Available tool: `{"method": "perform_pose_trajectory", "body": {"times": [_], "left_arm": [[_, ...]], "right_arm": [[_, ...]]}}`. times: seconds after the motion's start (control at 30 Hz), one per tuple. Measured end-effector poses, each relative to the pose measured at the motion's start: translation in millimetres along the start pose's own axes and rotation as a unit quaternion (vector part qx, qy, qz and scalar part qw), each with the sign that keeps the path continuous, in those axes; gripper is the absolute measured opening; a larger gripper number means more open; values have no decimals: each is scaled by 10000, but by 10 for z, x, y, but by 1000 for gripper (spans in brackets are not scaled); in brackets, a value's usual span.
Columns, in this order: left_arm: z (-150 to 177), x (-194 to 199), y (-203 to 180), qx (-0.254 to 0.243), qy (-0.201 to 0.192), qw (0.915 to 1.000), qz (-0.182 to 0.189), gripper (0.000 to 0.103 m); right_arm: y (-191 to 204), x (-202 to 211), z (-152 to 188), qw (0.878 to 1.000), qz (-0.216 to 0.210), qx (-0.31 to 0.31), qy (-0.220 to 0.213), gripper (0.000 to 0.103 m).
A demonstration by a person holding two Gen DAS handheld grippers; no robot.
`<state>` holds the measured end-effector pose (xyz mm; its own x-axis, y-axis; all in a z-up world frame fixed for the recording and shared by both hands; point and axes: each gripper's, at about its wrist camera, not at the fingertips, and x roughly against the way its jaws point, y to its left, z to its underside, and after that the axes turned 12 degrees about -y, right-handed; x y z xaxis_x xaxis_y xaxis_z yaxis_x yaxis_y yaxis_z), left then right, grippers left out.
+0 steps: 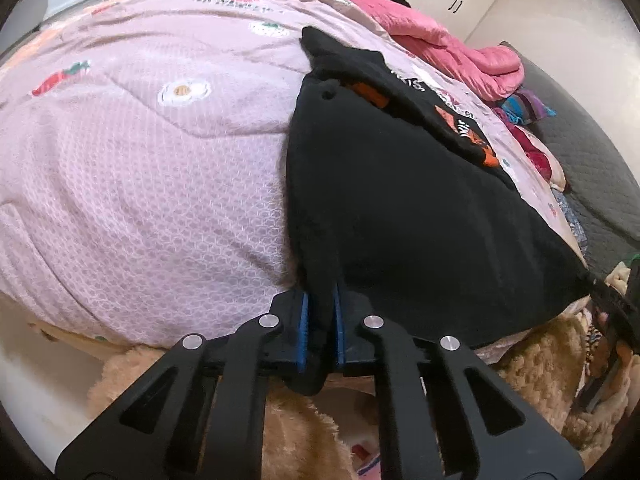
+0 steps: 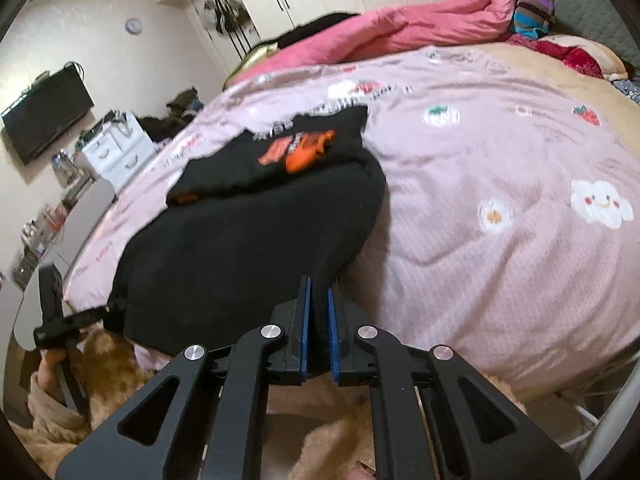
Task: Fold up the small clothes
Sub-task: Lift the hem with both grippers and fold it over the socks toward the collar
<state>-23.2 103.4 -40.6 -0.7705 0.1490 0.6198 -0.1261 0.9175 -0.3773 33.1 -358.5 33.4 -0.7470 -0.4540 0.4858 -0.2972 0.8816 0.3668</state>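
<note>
the left gripper (image 1: 320, 320) is clamped on the near left corner of the black garment (image 1: 400, 208), which lies on the pink quilt (image 1: 140, 160); the right gripper (image 2: 319, 312) pinches what looks like its near right corner.

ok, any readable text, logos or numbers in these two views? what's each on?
Nothing reads cleanly.
Black garment, orange-and-white chest print: lettering there, too distorted and blurred to quote.
Pink quilt, dark printed words near its far edge: smeared, unreadable.
Same quilt lettering in the right wrist view: motion-blurred, unreadable.
Round wall clock: too small to read.
</note>
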Motion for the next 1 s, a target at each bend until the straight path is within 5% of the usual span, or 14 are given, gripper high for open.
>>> {"method": "perform_pose_trajectory", "body": {"times": [0.4, 1.0], "left_arm": [[-401, 355, -74, 6, -709, 9966, 431, 2], [-1131, 328, -242, 90, -1475, 9866, 694, 2]], "right_arm": [[-88, 122, -279, 9966, 4, -392, -726, 7], [-103, -91, -944, 9886, -129, -709, -1322, 7]]}}
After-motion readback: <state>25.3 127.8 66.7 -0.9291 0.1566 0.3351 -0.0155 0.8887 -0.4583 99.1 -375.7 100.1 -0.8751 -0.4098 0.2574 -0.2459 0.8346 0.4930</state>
